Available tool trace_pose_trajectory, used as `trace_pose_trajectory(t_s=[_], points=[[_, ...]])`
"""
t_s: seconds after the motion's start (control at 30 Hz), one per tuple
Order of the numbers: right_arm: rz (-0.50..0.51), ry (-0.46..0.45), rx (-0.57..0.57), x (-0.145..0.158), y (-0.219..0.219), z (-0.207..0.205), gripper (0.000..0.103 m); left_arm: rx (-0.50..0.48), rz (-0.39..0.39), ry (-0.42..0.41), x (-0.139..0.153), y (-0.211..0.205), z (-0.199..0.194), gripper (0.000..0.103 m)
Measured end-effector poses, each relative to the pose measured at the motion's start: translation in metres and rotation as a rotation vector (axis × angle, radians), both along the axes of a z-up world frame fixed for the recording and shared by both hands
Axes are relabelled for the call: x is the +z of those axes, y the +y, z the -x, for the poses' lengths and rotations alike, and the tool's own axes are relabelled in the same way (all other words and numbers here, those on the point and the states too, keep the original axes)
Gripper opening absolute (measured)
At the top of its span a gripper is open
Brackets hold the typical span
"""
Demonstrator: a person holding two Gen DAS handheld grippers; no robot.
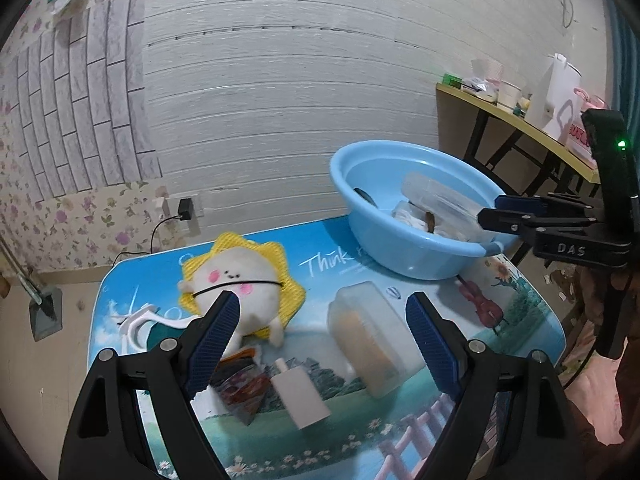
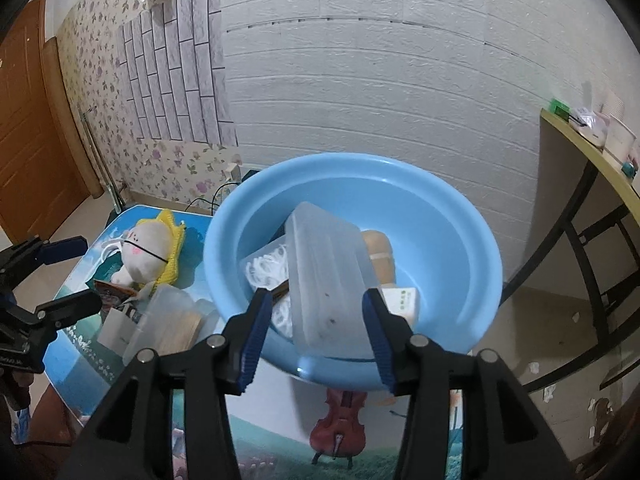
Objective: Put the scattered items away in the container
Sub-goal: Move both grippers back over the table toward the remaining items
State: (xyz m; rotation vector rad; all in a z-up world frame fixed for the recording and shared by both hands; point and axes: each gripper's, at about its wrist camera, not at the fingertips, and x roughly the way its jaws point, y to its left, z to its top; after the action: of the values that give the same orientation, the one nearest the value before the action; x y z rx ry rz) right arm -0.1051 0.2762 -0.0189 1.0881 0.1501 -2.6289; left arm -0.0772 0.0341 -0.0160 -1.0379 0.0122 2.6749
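A light blue basin (image 1: 400,248) (image 2: 460,264) stands at the table's far right. Inside it lie a clear plastic box (image 2: 328,276) (image 1: 440,200), a white mesh bundle (image 2: 268,268), a tan block (image 2: 380,256) and a small white carton (image 2: 402,304). My right gripper (image 2: 318,336) (image 1: 490,212) is open over the basin's near rim, with the clear box between its jaws but untouched. My left gripper (image 1: 324,336) is open and empty above the table. On the table lie a sun-shaped plush toy (image 1: 240,292) (image 2: 148,256), a clear box with tan contents (image 1: 372,340) (image 2: 168,324), a white bottle (image 1: 300,396) and a snack packet (image 1: 240,388).
The small table (image 1: 520,320) has a blue scenic printed top. A white hanger (image 1: 136,324) lies at its left. A yellow-topped side table (image 1: 520,116) (image 2: 592,160) with clutter stands to the right. A white brick wall is behind; a dustpan (image 1: 46,312) is on the floor.
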Motion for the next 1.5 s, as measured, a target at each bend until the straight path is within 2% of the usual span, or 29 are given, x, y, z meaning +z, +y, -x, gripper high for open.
trace_pose_trajectory(t_s=[0.23,0.43,0.73,0.9,1.03,1.13,1.2,1.27,1.5], points=[[0.044,0.047,-0.030,0.014,-0.005,-0.021,0.047,0.040,-0.007,-0.022,-0.011,-0.024,-0.011,0.085],[0.090,0.032,-0.009,0.011,-0.019,-0.036,0.047,0.080,0.004,-0.050,-0.028,-0.042,-0.021,0.085],[0.099,-0.063,0.043,-0.017,-0.047,-0.046,0.047,0.106,-0.023,-0.113,-0.056,-0.055,-0.030,0.086],[0.107,-0.119,0.068,-0.034,-0.062,-0.046,0.047,0.070,-0.038,-0.136,-0.066,-0.042,-0.031,0.084],[0.098,-0.133,0.099,-0.041,-0.074,-0.045,0.047,0.018,-0.035,-0.142,-0.070,-0.025,-0.031,0.068],[0.096,-0.143,0.113,-0.044,-0.081,-0.043,0.047,0.001,-0.035,-0.151,-0.073,-0.018,-0.029,0.062],[0.098,-0.152,0.118,-0.046,-0.085,-0.042,0.047,-0.004,-0.034,-0.156,-0.075,-0.016,-0.027,0.054],[0.102,-0.159,0.127,-0.049,-0.089,-0.041,0.047,-0.015,-0.033,-0.167,-0.077,-0.014,-0.024,0.041],[0.111,-0.169,0.148,-0.049,-0.098,-0.040,0.047,-0.024,-0.042,-0.180,-0.080,-0.013,-0.023,0.034]])
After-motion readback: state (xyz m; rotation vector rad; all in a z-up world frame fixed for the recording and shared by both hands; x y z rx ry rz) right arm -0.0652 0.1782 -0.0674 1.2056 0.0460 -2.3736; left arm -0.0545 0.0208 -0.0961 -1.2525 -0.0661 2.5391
